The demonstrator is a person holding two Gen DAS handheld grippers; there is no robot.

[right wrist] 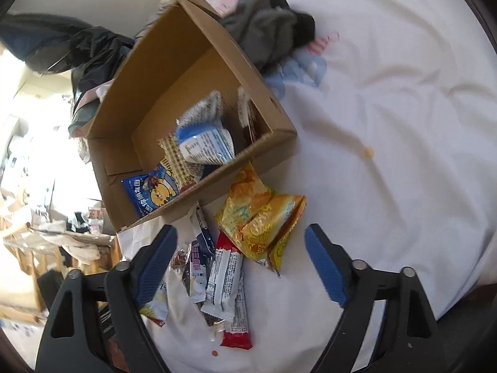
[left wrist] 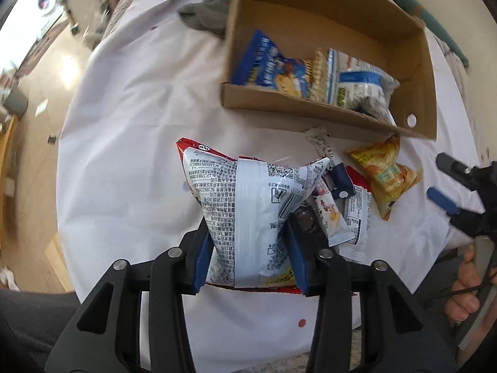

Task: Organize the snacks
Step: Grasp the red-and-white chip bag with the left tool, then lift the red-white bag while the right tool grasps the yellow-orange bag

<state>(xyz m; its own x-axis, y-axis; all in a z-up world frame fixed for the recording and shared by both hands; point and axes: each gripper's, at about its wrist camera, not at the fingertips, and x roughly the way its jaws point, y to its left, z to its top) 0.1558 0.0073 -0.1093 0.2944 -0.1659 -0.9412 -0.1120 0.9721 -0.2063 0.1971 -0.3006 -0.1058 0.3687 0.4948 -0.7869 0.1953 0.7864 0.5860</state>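
Note:
My left gripper (left wrist: 247, 256) is shut on a white snack bag with red edges (left wrist: 248, 195), held above the white sheet. A cardboard box (left wrist: 416, 71) lies ahead of it, holding a blue snack bag (left wrist: 270, 65) and a white-and-blue bag (left wrist: 360, 84). A yellow bag (left wrist: 388, 177) and several small packets (left wrist: 344, 208) lie below the box. My right gripper (right wrist: 239, 261) is open over the loose packets (right wrist: 223, 279), with two yellow bags (right wrist: 257, 217) just ahead. The box (right wrist: 273, 143) and its blue bag (right wrist: 155, 192) also show there.
A grey cloth (right wrist: 267, 34) lies beyond the box on the white sheet (right wrist: 403, 124). Dark clothing (right wrist: 93, 49) is piled left of the box. The bed edge drops to a wooden floor (left wrist: 46, 99) on the left. The right gripper (left wrist: 459, 186) shows at the far right.

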